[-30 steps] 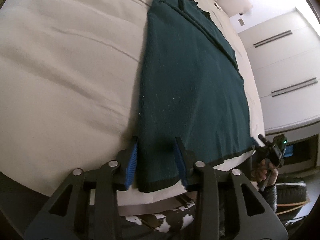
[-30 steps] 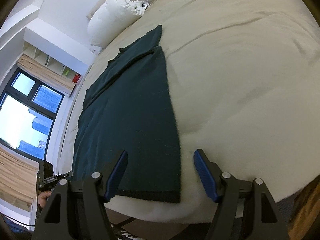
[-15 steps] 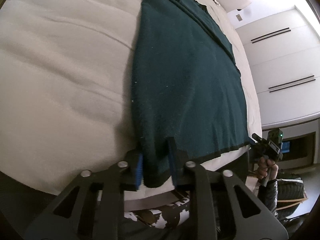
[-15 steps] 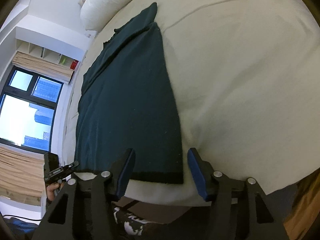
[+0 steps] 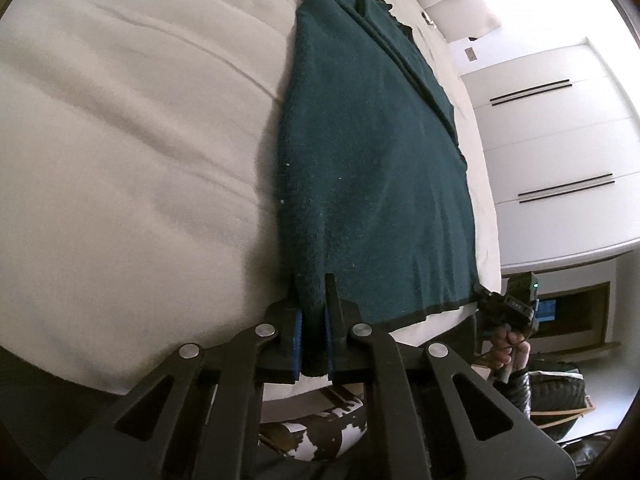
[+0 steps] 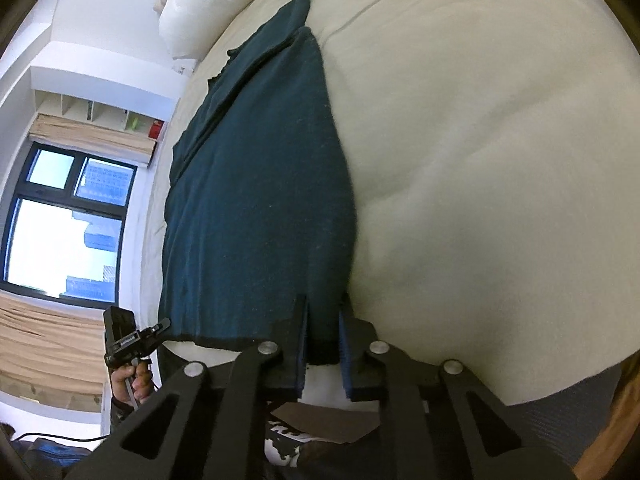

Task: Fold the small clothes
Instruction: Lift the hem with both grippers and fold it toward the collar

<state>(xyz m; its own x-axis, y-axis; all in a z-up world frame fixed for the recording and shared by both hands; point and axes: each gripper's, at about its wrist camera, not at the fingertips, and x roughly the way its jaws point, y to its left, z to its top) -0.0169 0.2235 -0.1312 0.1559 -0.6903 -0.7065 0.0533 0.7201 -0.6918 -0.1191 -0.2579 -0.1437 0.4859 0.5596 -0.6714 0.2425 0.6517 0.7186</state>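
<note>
My left gripper [image 5: 314,312] is clenched on the dark teal garment's [image 5: 376,184] hem corner at 6 o'clock. My right gripper [image 6: 324,320] is closing on the opposite corner; a shallow bite could slip when lifting off the bed [image 6: 480,160].

Dark teal knitted garment [image 5: 376,184], spread flat lengthwise on cream bed [image 5: 132,152], black-trimmed hem at the near edge.

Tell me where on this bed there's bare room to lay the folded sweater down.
The widest bare patch of the bed lies beside the dark green sweater on the right gripper's side. A narrower patch lies past the left gripper's edge. The near hem is crowded: both grippers clamp its corners. A white pillow takes the far end.
</note>
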